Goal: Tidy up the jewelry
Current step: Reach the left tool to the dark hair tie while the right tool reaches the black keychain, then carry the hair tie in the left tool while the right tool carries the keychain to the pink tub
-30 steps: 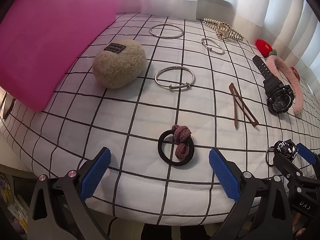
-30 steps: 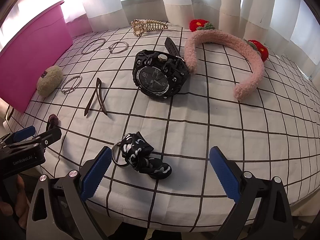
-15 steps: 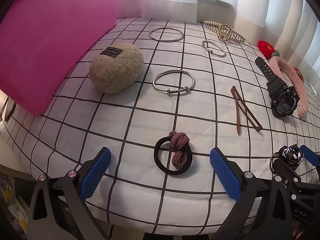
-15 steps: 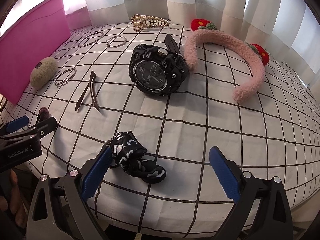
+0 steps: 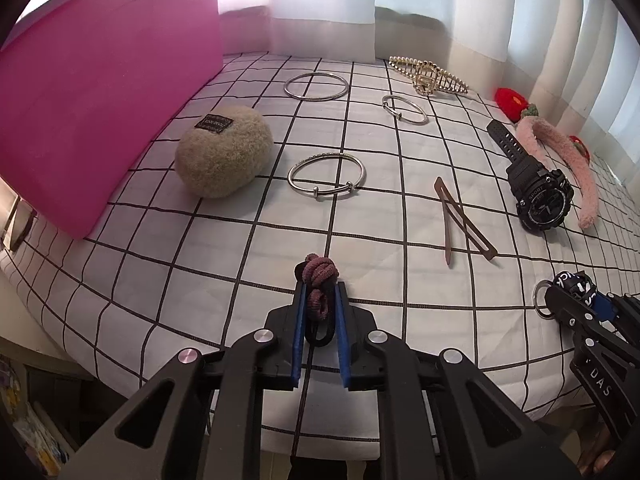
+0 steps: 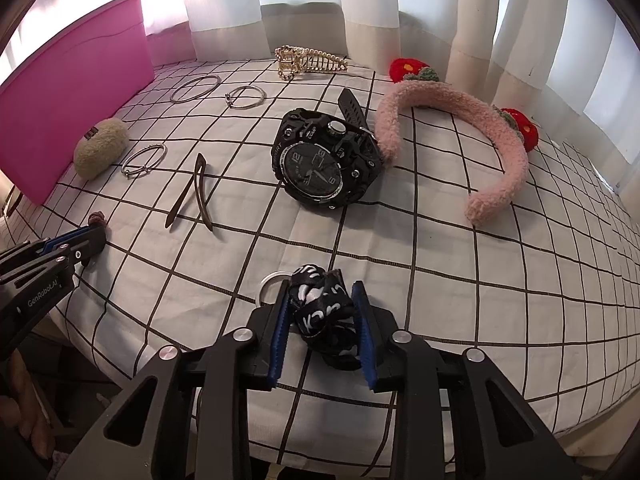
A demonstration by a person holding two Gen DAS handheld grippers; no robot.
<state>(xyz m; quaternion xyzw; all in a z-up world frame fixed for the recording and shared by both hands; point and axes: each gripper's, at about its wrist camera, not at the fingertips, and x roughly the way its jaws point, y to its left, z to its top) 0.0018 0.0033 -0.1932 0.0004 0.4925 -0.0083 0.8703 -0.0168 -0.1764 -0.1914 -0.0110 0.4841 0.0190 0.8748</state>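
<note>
Both pairs of fingers, formerly wide apart, now closed: left gripper (image 5: 320, 312) on hair tie (image 5: 318, 292), right gripper (image 6: 322, 320) on lanyard (image 6: 320, 304).

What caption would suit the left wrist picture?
Left gripper shut on a knotted hair tie, bangles and watch waiting on checked cloth.

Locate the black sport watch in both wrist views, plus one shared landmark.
Left wrist: black sport watch at the right edge, beside the pink headband.
Right wrist: black sport watch at centre, strap end against the pink headband.
Shared landmark: brown hair clip.
</note>
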